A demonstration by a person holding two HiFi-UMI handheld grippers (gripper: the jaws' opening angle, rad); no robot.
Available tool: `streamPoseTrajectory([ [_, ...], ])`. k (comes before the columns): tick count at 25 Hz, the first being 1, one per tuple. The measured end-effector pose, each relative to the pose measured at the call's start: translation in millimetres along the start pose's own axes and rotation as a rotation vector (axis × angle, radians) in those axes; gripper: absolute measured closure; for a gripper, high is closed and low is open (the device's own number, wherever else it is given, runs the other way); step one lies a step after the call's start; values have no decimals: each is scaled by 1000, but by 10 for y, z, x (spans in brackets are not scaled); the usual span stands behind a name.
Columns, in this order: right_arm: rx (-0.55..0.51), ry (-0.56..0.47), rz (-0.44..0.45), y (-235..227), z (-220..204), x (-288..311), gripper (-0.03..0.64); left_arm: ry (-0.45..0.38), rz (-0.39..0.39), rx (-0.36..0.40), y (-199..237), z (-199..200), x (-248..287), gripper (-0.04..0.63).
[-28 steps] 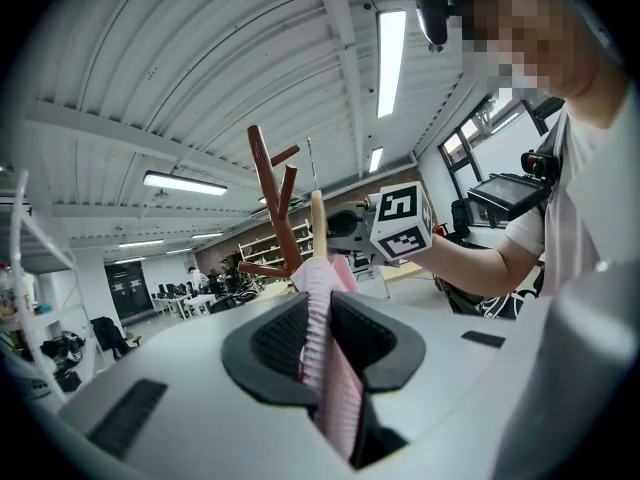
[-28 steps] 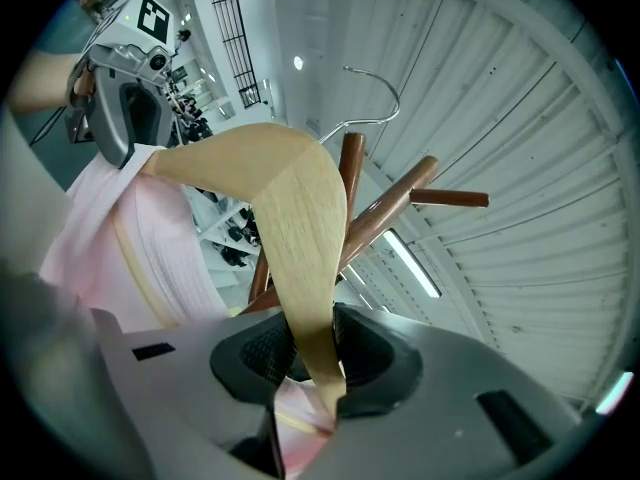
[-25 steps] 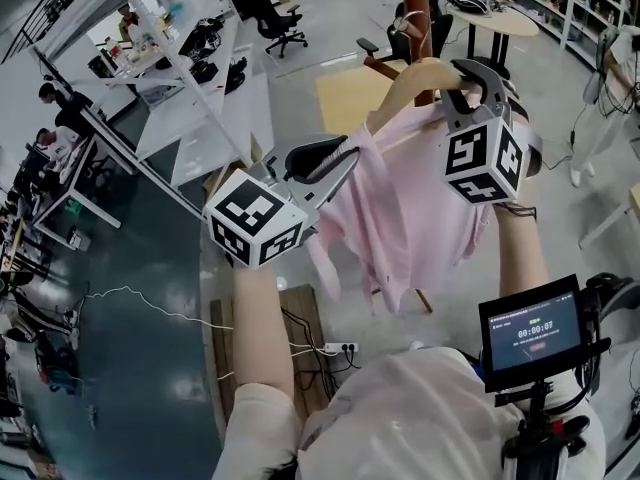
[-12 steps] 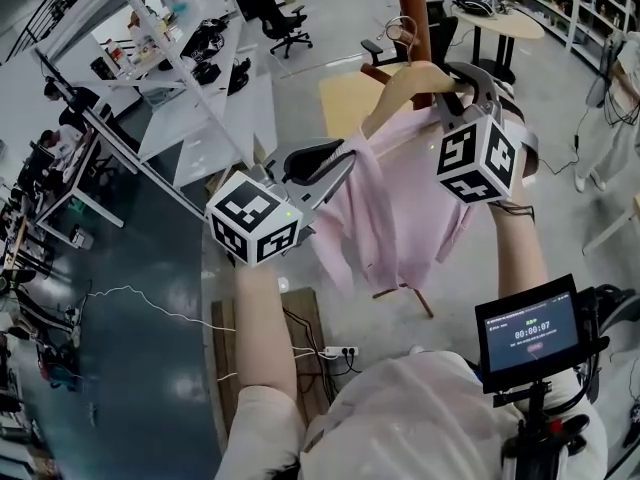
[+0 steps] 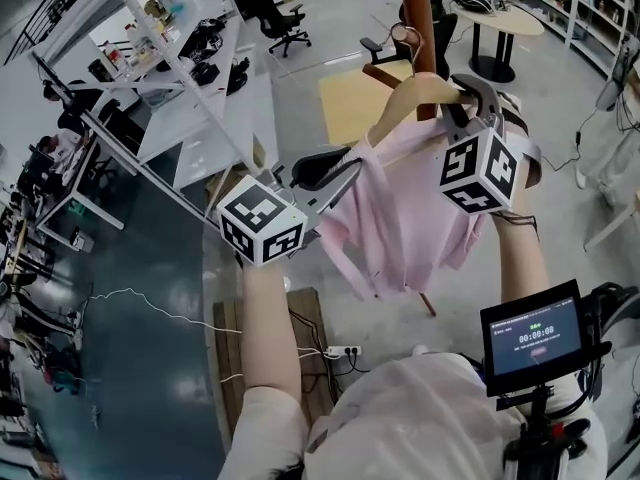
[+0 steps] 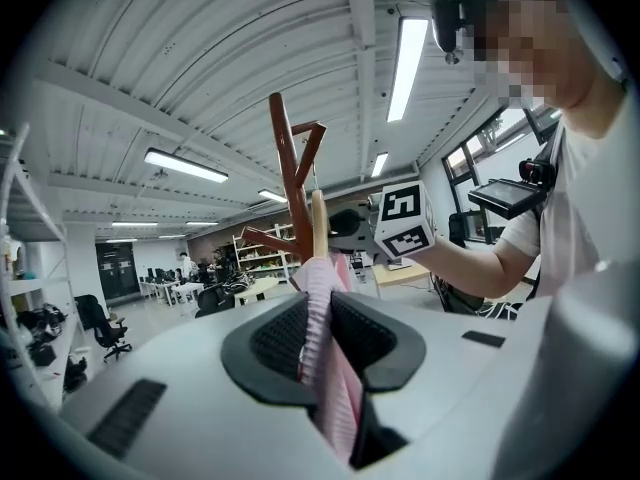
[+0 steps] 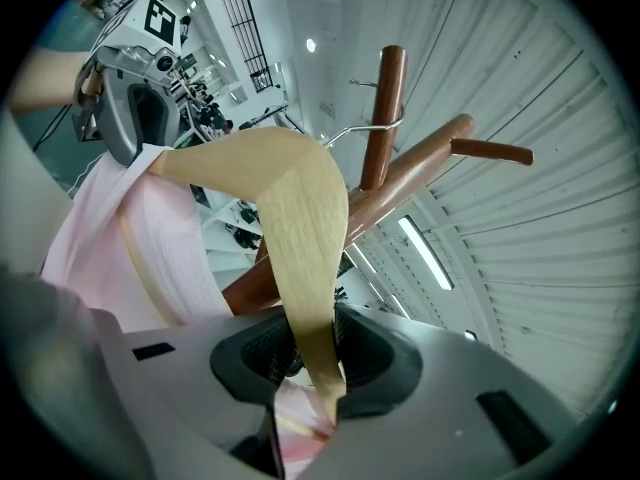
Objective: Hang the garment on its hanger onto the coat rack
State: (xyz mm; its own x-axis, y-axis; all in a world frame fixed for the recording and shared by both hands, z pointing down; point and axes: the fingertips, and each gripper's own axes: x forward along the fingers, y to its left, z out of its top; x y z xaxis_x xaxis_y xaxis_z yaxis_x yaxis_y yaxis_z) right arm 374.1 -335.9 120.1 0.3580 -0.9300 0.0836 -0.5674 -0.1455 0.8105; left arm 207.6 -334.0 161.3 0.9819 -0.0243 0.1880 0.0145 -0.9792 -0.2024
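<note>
item: pink garment point(image 5: 400, 218) on wooden hanger point(image 5: 415, 90), raised; hook point(image 5: 403, 36) now beside coat rack point(image 5: 415, 3), twelve o'clock. my right gripper point(image 5: 465, 93) clamps the hanger, my left gripper point(image 5: 345, 168) pinches the garment's cloth. hooking comes next, i judge.

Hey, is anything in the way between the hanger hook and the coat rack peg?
Nothing visible blocks it. The hanger hook sits right at the coat rack peg; whether it touches is unclear. The pink garment hangs below the hook.
</note>
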Motion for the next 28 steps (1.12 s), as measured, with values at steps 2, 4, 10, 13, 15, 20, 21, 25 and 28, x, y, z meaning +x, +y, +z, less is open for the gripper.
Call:
streamPoseTrajectory([
  [2,3,14,-3,16,-55,-2,514,1,-6,-4,-4,-40,45,518],
  [4,6,30,-5,27,-107,-10,514,5,-10,-4,-2,-77,93,518],
  [10,16,51,1,107,-328,96,514,24,-5,7,53,-183,253,517],
  [13,28,44,-16,88,-382,93,514,21,-14,11,69,-187,313,515],
  [15,48,23,-11,70,-358,73,514,17,1,26,99,-189,346,515],
  [20,69,-22,-7,57,-349,32,512,-5,59,112,142,-182,379,511],
  [21,72,-31,-2,59,-351,21,511,-9,68,126,149,-181,381,509],
  [25,101,-87,45,81,-384,1,473,-4,113,144,227,-198,368,503],
  [28,129,-140,85,24,-358,-56,407,-1,145,161,277,-167,339,486],
])
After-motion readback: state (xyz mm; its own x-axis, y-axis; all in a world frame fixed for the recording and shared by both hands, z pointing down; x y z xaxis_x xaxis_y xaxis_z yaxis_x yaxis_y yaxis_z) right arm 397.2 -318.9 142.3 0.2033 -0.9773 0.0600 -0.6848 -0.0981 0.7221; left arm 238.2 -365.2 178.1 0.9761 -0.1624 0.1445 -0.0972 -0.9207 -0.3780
